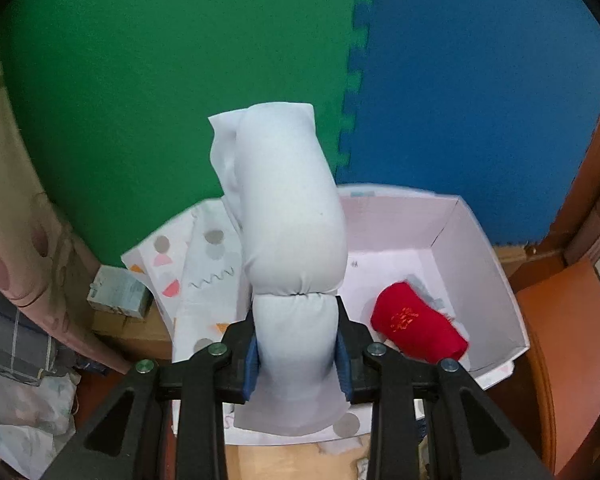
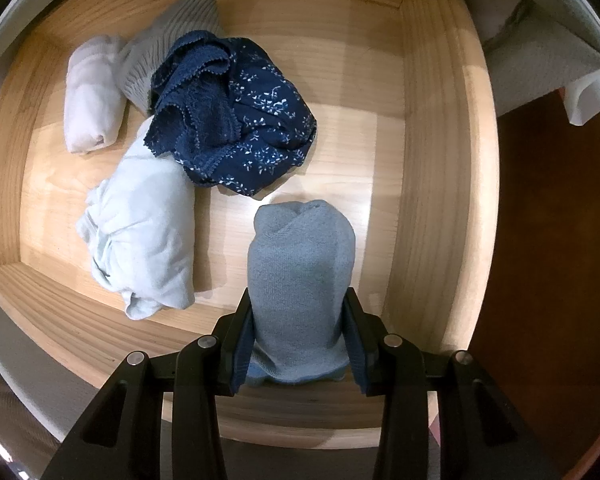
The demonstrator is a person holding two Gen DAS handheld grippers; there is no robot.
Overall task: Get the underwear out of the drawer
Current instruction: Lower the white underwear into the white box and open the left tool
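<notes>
In the left wrist view my left gripper (image 1: pixel 296 348) is shut on a rolled pale white-blue underwear (image 1: pixel 288 216), held up in the air over a white box (image 1: pixel 480 264). A red rolled underwear (image 1: pixel 418 332) lies in that box. In the right wrist view my right gripper (image 2: pixel 298 340) points down into the wooden drawer (image 2: pixel 440 160) and is shut on a rolled grey-blue underwear (image 2: pixel 300 280). On the drawer floor lie a crumpled navy flowered underwear (image 2: pixel 236 116), a light blue one (image 2: pixel 144 232), a pale rolled one (image 2: pixel 92 96) and a grey ribbed one (image 2: pixel 168 40).
Green (image 1: pixel 172 72) and blue foam mats (image 1: pixel 480 80) cover the floor beyond the box. A patterned box lid (image 1: pixel 188 268) leans at the box's left, next to a small carton (image 1: pixel 118 292). Cloth and bags (image 1: pixel 24 344) pile up at far left. A wooden furniture edge (image 1: pixel 572 328) stands at right.
</notes>
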